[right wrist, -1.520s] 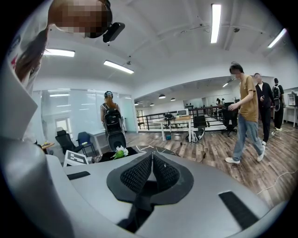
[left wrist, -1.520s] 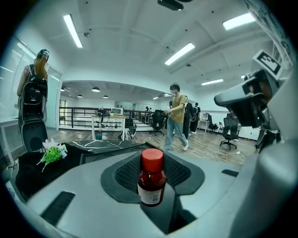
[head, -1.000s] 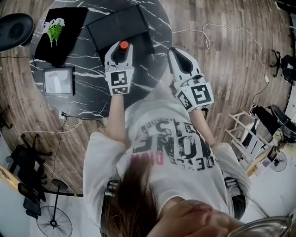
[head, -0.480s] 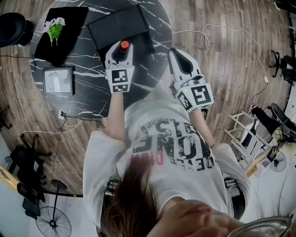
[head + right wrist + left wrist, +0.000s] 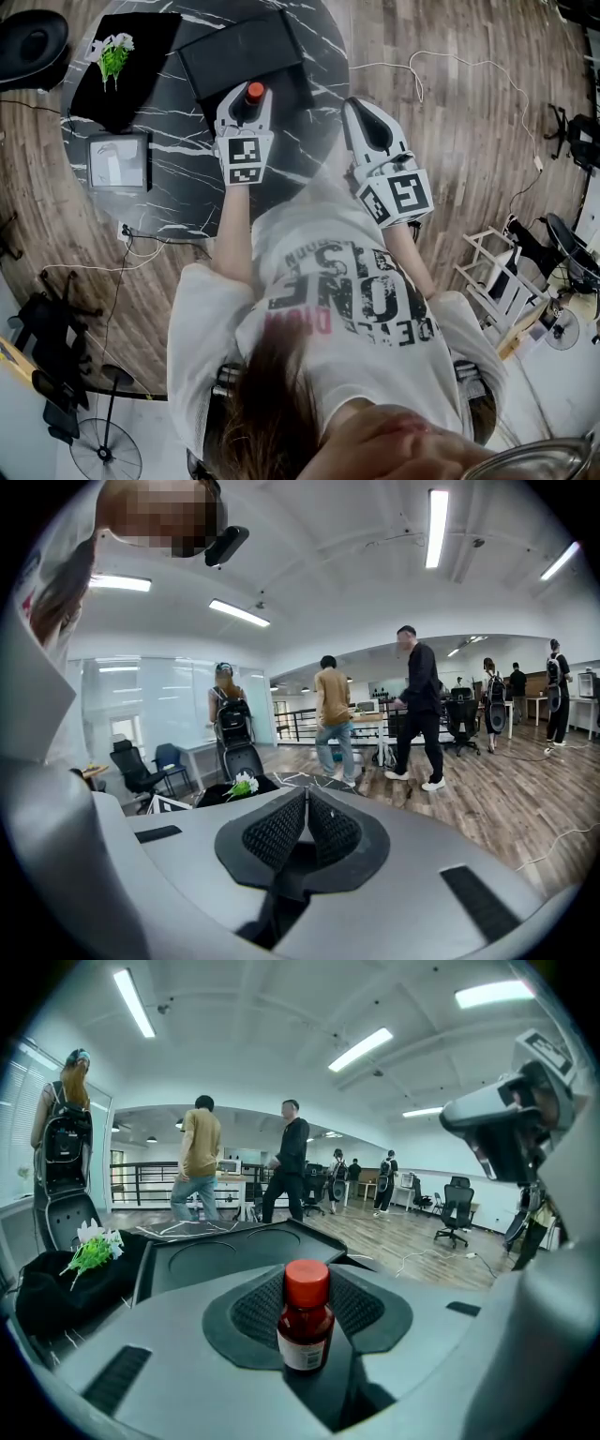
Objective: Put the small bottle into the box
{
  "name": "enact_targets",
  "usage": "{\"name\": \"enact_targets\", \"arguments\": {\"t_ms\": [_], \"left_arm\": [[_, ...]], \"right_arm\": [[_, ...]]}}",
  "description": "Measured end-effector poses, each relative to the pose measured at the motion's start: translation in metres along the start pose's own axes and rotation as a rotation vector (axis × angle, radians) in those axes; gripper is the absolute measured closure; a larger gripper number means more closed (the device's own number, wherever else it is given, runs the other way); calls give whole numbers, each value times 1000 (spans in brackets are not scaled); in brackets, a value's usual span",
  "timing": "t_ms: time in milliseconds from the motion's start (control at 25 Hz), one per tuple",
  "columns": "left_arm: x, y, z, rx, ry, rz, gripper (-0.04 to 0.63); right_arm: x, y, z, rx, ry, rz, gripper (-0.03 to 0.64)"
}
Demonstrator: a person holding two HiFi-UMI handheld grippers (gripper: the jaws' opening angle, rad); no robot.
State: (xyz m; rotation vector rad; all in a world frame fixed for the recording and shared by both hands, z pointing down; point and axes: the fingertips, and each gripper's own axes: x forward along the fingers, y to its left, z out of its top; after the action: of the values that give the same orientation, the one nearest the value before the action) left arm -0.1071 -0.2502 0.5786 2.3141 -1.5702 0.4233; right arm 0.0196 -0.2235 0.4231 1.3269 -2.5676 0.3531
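A small dark-red bottle [image 5: 304, 1321] with a red cap [image 5: 253, 91] stands upright between the jaws of my left gripper [image 5: 246, 105], which is shut on it. The gripper holds it just in front of the near edge of the open black box [image 5: 244, 52] on the dark marble table [image 5: 187, 202]. In the left gripper view the box [image 5: 220, 1251] shows round hollows right behind the bottle. My right gripper [image 5: 367, 120] hangs to the right of the table over the wooden floor, its pads [image 5: 307, 829] pressed together with nothing between them.
A black cloth with a green and white sprig [image 5: 112, 58] lies at the table's far left. A small framed picture [image 5: 118, 161] lies nearer on the left. Cables [image 5: 141, 251] run over the floor. Several people stand in the room beyond the table.
The left gripper with the bottle has drifted very slightly towards the box. The right gripper has stayed in place.
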Motion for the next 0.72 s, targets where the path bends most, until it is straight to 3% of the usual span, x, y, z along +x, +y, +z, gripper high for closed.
{"name": "enact_targets", "arguments": {"t_ms": [720], "left_arm": [[-13, -9, -14, 102, 82, -2, 456]], "right_arm": [[-1, 11, 2, 2, -8, 9, 609]]}}
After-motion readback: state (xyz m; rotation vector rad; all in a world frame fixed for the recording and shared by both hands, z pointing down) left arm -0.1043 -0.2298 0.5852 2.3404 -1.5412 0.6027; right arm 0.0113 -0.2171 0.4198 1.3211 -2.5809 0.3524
